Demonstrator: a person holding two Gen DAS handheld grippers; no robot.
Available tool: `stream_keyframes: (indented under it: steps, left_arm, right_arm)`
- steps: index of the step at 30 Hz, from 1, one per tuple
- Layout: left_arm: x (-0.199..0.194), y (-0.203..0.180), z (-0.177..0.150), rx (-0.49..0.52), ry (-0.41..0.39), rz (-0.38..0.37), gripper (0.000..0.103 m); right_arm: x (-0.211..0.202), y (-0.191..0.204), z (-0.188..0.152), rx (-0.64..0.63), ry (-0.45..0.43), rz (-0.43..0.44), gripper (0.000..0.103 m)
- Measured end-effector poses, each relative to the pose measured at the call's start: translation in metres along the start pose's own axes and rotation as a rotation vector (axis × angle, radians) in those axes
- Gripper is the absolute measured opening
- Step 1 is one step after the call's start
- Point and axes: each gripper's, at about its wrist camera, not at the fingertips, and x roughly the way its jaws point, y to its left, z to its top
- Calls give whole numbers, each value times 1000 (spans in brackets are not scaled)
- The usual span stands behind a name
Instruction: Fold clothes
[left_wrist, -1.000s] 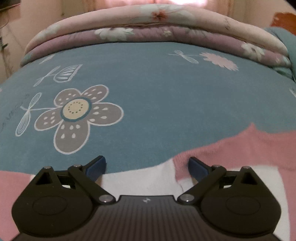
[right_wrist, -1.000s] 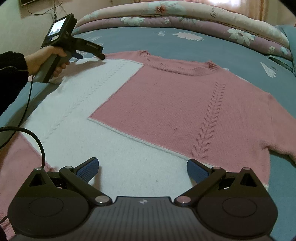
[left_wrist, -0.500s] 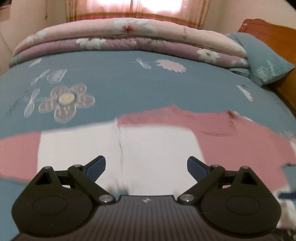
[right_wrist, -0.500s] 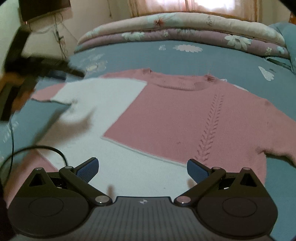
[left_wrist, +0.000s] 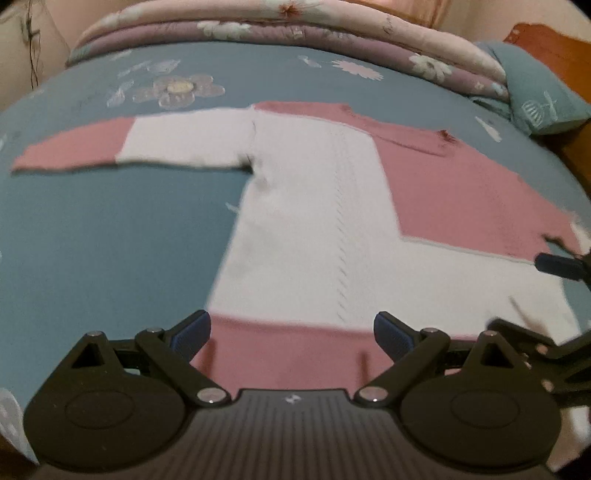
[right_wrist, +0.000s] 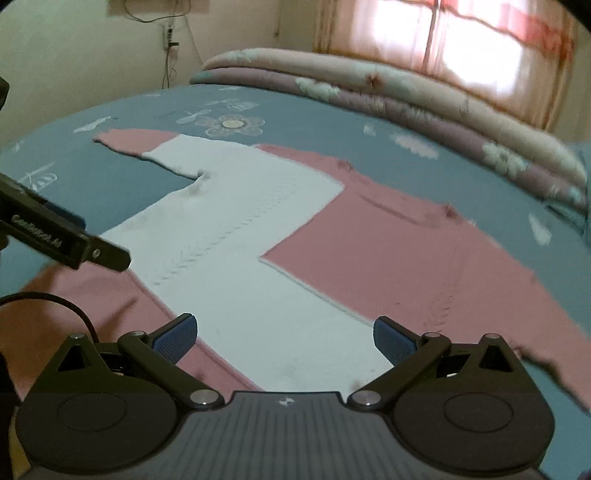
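Pink-and-white knit sweater (left_wrist: 321, 206) lay flat, front up, on the teal floral bedsheet (left_wrist: 110, 236), body spread and nothing folded over that I could see. One sleeve (left_wrist: 133, 142) stuck straight out to the side, white near the shoulder and pink at the cuff; the other sleeve ran off toward the frame edge in the right wrist view, so its lie was hard to read. Pink hem band (left_wrist: 288, 354) sat nearest me. My left gripper (left_wrist: 291, 330) was held just above the hem with its jaws apart and nothing between them; my right gripper (right_wrist: 282, 334) was the same, wide apart over the lower white panel, empty. I judged the task as barely begun: garment laid out and smoothed, no fold made, sleeves and body all left to do. Likely first move was bringing a sleeve in across the chest. Further out, the rolled floral quilts (right_wrist: 388, 96) were stacked at the far edge of the bed, a teal pillow (left_wrist: 535, 96) beside them, curtained window (right_wrist: 461, 37) behind.
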Motion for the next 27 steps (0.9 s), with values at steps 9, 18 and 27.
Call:
stream_keyframes:
  steps: [9,18,27]
  left_arm:
    - [-1,-8,-28,-60,19,-42,95]
    - [-3,-1,-53,-53,30,4,97]
    - [-26,-35,-69,87,20,-18,97]
  right_arm:
    - [2,-62,-28,288,96,4,103]
    - [0,-99,-58,496,180,113,103]
    - [-4,-103,-60,524,181,121,103]
